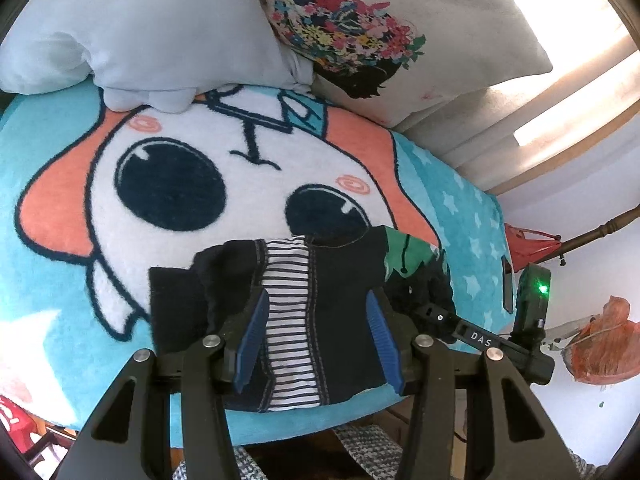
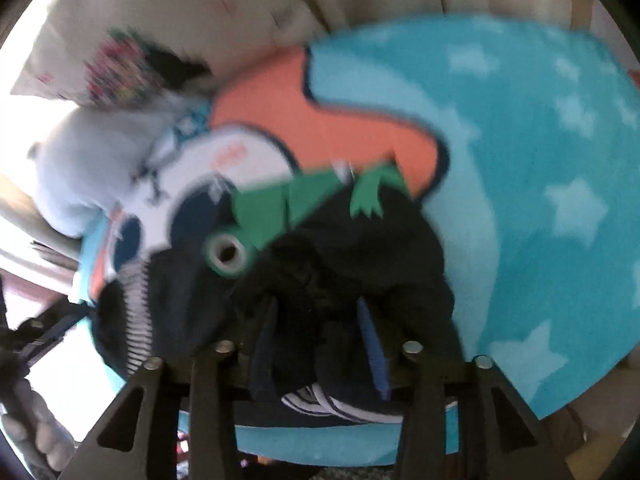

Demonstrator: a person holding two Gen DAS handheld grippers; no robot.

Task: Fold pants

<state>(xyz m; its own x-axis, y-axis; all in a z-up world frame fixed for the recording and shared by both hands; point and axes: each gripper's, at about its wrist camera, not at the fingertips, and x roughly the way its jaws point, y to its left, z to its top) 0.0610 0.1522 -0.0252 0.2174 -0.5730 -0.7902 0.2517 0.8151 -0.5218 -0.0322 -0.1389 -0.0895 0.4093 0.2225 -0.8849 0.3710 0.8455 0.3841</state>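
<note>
Small dark navy pants (image 1: pixel 340 280) with a white striped inner lining (image 1: pixel 288 312) and a green dinosaur patch (image 1: pixel 404 256) lie on a cartoon-print blanket (image 1: pixel 120 208) near its front edge. My left gripper (image 1: pixel 318 320) is open, its blue pads (image 1: pixel 252 336) straddling the waistband. In the blurred right wrist view, the pants (image 2: pixel 360 264) lie bunched with the green patch (image 2: pixel 280 208) on top. My right gripper (image 2: pixel 320 336) stands open over the dark cloth, which fills the gap between the fingers. The right gripper's body (image 1: pixel 500 340) shows at the pants' right side in the left wrist view.
A pale blue pillow (image 1: pixel 140 28) and a floral white pillow (image 1: pixel 400 32) lie at the head of the bed. The turquoise starred blanket (image 2: pixel 540 180) spreads to the right. Orange-red items (image 1: pixel 600 344) sit beyond the bed's right edge. A grey woven rug (image 1: pixel 368 448) lies below.
</note>
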